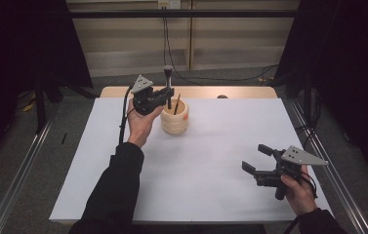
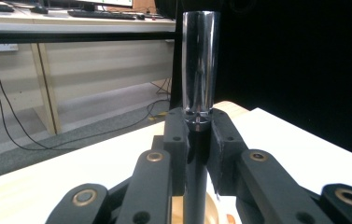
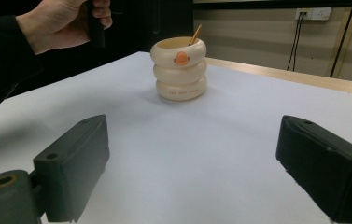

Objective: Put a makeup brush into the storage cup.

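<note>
A cream holder [image 1: 175, 117] shaped like stacked rings stands on the white table top [image 1: 220, 141], at the back and left of centre. A thin wooden stick [image 1: 177, 104] leans inside it. My left gripper [image 1: 166, 94] hangs just above the holder's left rim, shut on an upright brush [image 1: 168, 73] with a black handle. In the left gripper view the brush's chrome sleeve [image 2: 200, 65] rises above the shut left gripper [image 2: 197, 135]. My right gripper [image 1: 255, 157] rests low at the near right, open and holding nothing. From the right gripper [image 3: 192, 163], the holder [image 3: 180, 70] stands farther ahead.
A strip of bare wood [image 1: 240, 91] runs along the table's far edge, with a small dark object [image 1: 222, 96] on it. Metal rails [image 1: 20, 175] flank the table on both sides. Cables [image 1: 211, 78] lie on the floor behind it.
</note>
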`<state>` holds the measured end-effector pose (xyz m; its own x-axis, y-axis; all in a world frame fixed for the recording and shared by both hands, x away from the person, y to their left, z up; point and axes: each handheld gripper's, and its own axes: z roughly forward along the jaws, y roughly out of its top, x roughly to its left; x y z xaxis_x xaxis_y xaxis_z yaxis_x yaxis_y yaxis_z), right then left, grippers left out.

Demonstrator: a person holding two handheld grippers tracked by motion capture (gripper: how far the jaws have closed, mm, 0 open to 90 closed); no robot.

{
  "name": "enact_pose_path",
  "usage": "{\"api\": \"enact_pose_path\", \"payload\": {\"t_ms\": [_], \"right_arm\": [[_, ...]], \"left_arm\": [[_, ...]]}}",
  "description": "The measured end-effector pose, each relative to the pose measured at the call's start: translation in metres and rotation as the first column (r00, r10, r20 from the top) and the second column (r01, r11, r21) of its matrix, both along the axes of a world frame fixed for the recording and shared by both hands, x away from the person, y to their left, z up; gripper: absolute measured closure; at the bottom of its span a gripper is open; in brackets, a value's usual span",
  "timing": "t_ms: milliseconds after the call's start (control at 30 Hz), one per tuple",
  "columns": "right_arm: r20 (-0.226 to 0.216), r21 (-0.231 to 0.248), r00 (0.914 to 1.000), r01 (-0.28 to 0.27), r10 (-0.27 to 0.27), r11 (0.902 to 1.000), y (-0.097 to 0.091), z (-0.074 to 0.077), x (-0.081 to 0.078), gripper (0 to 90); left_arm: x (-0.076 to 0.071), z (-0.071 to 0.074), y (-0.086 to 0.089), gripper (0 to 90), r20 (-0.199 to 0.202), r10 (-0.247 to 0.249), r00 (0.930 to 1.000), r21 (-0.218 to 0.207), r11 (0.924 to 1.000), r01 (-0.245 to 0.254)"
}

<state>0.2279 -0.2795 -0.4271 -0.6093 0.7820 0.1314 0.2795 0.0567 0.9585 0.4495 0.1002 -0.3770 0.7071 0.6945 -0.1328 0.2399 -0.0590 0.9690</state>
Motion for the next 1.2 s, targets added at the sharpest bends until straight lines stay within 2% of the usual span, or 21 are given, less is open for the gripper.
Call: {"api": "enact_pose_path", "payload": {"t_ms": [33,67,100,200,233,400,467,500,600,633,700,733,767,800,833,933,1000,1033,1100,1133,1200], "right_arm": [[-0.001,0.001,1.0000,-0.003,0.003,1.0000,0.000,0.000,0.000,8.9],[0.000,0.000,1.0000,-0.007,0.007,1.0000,0.000,0.000,0.000,8.9],[-0.002,-0.002,0.9999,-0.016,0.016,0.9999,0.000,0.000,0.000,9.0],[0.000,0.004,1.0000,-0.007,0.007,1.0000,0.000,0.000,0.000,8.9],[0.001,0.004,1.0000,-0.009,0.009,1.0000,0.000,0.000,0.000,8.9],[-0.010,0.000,0.9995,-0.030,0.030,0.9996,0.000,-0.001,0.000,8.9],[-0.005,-0.001,0.9998,-0.021,0.021,0.9998,0.001,-0.001,0.000,8.9],[-0.009,-0.003,0.9994,-0.033,0.033,0.9995,0.000,-0.001,0.000,8.9],[-0.004,-0.001,0.9997,-0.024,0.024,0.9997,0.000,-0.001,0.000,8.9],[-0.005,-0.001,0.9997,-0.025,0.025,0.9997,0.000,-0.001,0.000,8.9],[-0.005,-0.002,0.9997,-0.024,0.024,0.9997,0.000,-0.001,0.000,8.9],[-0.005,-0.001,0.9996,-0.027,0.027,0.9996,0.000,-0.001,0.000,8.9],[-0.005,-0.001,0.9995,-0.030,0.030,0.9996,0.000,-0.001,0.000,8.9],[-0.005,0.000,0.9994,-0.034,0.034,0.9994,0.000,-0.001,0.000,8.9],[-0.008,-0.001,0.9992,-0.040,0.040,0.9992,0.000,-0.001,0.000,8.9],[-0.012,0.004,0.9991,-0.040,0.040,0.9992,0.000,-0.002,0.000,8.9],[-0.010,0.000,0.9991,-0.042,0.042,0.9991,0.000,-0.002,0.000,8.9],[-0.010,0.001,0.9991,-0.042,0.042,0.9991,0.000,-0.002,0.000,8.9],[-0.007,0.004,0.9995,-0.031,0.031,0.9995,0.000,-0.002,0.000,8.9],[-0.006,0.003,0.9995,-0.032,0.032,0.9995,0.000,-0.002,0.000,8.9],[-0.003,0.006,0.9995,-0.031,0.031,0.9995,0.000,-0.002,0.000,8.9]], "left_arm": [[0.002,-0.002,0.000,79.6,0.005,-0.021,0.9998,0.002,0.9998,0.021],[0.002,-0.003,0.000,79.6,0.004,-0.013,0.9999,0.006,0.9999,0.013],[0.003,-0.006,-0.001,79.6,-0.005,-0.020,0.9998,-0.009,0.9998,0.020],[0.003,-0.010,-0.003,79.6,-0.003,-0.010,0.9999,0.027,0.9996,0.010],[0.004,-0.012,-0.002,79.6,0.008,-0.029,0.9995,0.027,0.9992,0.029],[0.005,-0.017,-0.006,79.5,0.008,-0.041,0.9991,0.039,0.9984,0.041],[0.005,-0.019,-0.007,79.5,0.004,-0.018,0.9998,0.027,0.9995,0.018],[0.006,-0.021,-0.008,79.6,0.001,-0.029,0.9996,0.013,0.9995,0.029],[0.006,-0.026,-0.007,79.6,-0.005,-0.013,0.9999,0.026,0.9996,0.013],[0.007,-0.028,-0.007,79.5,-0.012,-0.026,0.9996,0.021,0.9994,0.027],[0.006,-0.031,-0.006,79.6,-0.015,-0.008,0.9999,0.025,0.9996,0.009],[0.007,-0.032,-0.005,79.5,-0.018,-0.020,0.9996,0.019,0.9996,0.020],[0.006,-0.034,-0.006,79.5,-0.019,-0.007,0.9998,0.033,0.9994,0.007],[0.006,-0.035,-0.006,79.5,-0.024,-0.024,0.9994,0.032,0.9992,0.025],[0.006,-0.035,-0.006,79.5,-0.024,-0.017,0.9996,0.057,0.9982,0.019],[0.007,-0.038,-0.007,79.5,-0.015,-0.021,0.9997,0.036,0.9991,0.022],[0.006,-0.039,-0.008,79.5,-0.023,-0.013,0.9996,0.050,0.9987,0.014],[0.006,-0.040,-0.008,79.5,-0.016,-0.021,0.9996,0.045,0.9988,0.022],[0.005,-0.041,-0.008,79.5,-0.017,-0.007,0.9998,0.040,0.9992,0.008],[0.006,-0.041,-0.006,79.5,-0.012,-0.021,0.9997,0.063,0.9978,0.022],[0.006,-0.043,-0.006,79.5,-0.013,-0.023,0.9997,0.070,0.9973,0.024]]}}
